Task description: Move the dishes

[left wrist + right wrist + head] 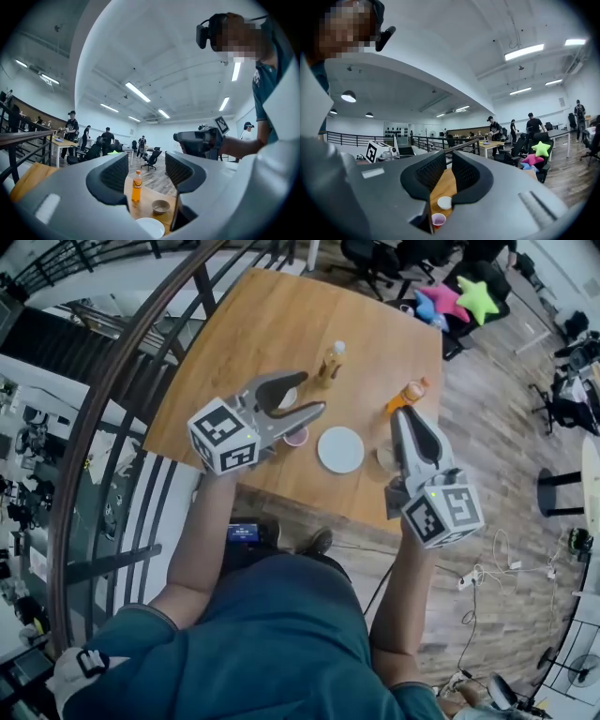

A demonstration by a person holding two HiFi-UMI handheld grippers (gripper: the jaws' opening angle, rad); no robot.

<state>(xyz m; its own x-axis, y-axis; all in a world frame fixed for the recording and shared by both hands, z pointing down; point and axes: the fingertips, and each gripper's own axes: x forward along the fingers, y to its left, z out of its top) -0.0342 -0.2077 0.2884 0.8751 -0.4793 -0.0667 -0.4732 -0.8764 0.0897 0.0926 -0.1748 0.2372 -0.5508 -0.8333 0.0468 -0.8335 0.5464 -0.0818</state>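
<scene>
Left hand-held gripper point(314, 393) hangs slightly open, right hand-held gripper point(405, 414) nearly closed, both empty; the white plate point(339, 449) appears rigid, smooth and breakable, so pinch its rim.

Pink cup point(296, 437) partly behind left gripper point(314, 392)

Overhead and level views apparently share the table point(281, 315).

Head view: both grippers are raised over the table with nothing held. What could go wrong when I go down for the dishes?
The orange bottle stands upright near the bowl; a reach there could tip it. The white plate lies flat near the edge of the table, so jaws may shove it off rather than catch its rim.
</scene>
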